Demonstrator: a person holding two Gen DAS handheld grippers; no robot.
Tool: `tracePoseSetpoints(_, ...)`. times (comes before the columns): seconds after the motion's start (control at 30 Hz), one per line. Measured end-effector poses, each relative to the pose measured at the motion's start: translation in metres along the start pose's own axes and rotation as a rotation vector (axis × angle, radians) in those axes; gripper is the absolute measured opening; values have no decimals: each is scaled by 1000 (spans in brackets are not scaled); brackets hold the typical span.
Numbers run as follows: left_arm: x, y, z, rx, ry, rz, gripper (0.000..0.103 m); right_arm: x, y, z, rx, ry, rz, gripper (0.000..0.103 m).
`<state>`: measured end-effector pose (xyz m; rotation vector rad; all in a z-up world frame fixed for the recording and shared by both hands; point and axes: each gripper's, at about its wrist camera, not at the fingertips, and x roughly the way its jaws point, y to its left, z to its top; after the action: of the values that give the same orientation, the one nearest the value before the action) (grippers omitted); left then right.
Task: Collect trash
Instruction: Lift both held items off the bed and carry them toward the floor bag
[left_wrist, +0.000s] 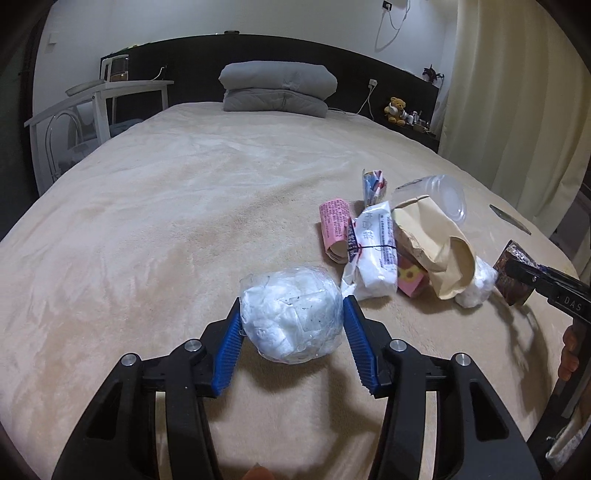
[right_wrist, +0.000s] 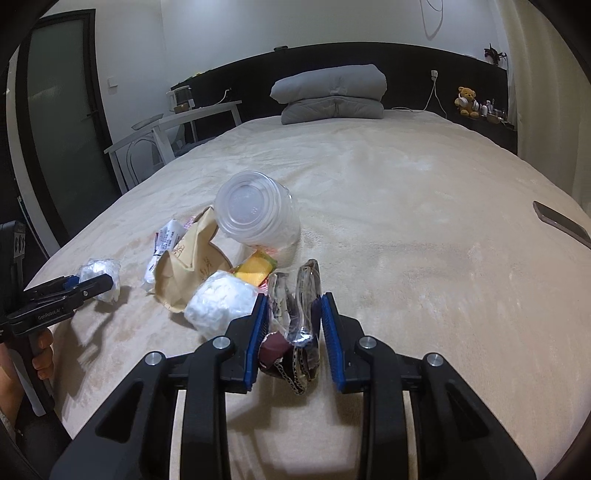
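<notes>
A: L gripper (left_wrist: 291, 325) status?
B: Pinching white wad (left_wrist: 291, 314), lifted clear of bed (left_wrist: 147, 221). R gripper (right_wrist: 293, 328) clamps dark wrapper (right_wrist: 299, 332)

A: Remaining pile (left_wrist: 399, 251)?
B: Lies between both, fwd-right of L, fwd-left of R; R nearer

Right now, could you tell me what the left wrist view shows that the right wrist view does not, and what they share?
Only the left wrist view: the pink roll and the striped wrapper behind the pile, plus the left gripper shut on the white wad seen close up.

Only the right wrist view: the door, the yellow packet, and the right gripper shut on the dark wrapper seen close up.

Both: the bed, grey duvet, teddy, clear cup, brown bag and small white wad.
</notes>
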<state>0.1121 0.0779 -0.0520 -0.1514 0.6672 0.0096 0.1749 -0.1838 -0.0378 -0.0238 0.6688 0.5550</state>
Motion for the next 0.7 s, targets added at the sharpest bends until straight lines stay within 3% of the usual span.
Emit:
tracePoseSetpoints(0.3, -39, -25, -38, -6, -22, -8, 52, -47, 17, -29, -1, -59, 16, 31)
tracePoseSetpoints(0.7, -76, -60, -96, 63, 52, -48, 52, -94, 44, -76, -45, -16, 62, 31)
